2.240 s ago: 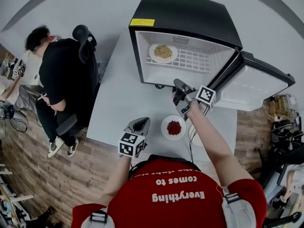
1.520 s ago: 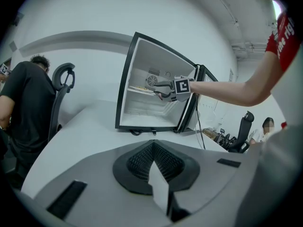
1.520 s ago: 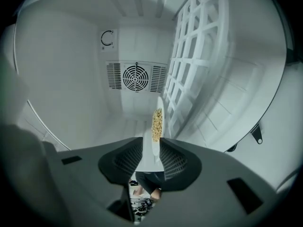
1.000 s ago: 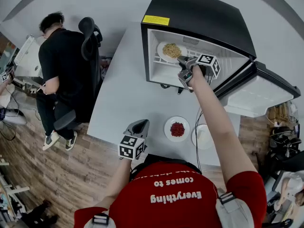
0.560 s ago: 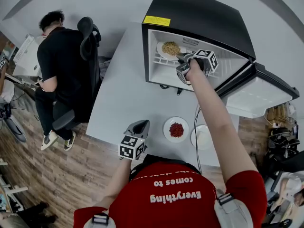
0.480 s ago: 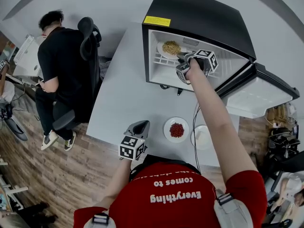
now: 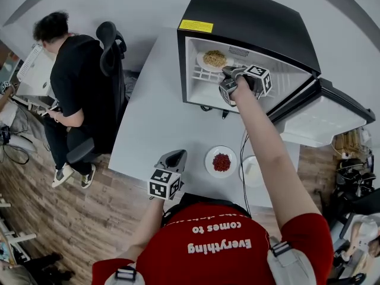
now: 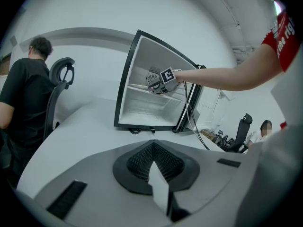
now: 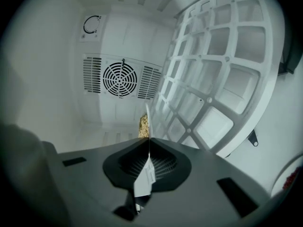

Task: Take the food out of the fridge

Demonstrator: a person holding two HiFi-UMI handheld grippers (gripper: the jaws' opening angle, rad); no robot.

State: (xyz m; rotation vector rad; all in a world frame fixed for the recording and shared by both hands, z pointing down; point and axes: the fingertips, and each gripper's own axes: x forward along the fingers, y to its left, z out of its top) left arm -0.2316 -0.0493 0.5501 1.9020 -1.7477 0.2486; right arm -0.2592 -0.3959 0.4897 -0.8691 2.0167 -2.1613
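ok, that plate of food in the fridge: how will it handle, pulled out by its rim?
The plate looks stiff and thin. The right claw, just closed on its rim, holds one edge only, so it may tilt. The loose yellowish food could slide if it tips. It probably skids easily over the wire shelf.

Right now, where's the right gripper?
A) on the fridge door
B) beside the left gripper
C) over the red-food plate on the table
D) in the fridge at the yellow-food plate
D: the right gripper reaches into the fridge, and its jaws have just closed on the rim of the yellow-food plate.
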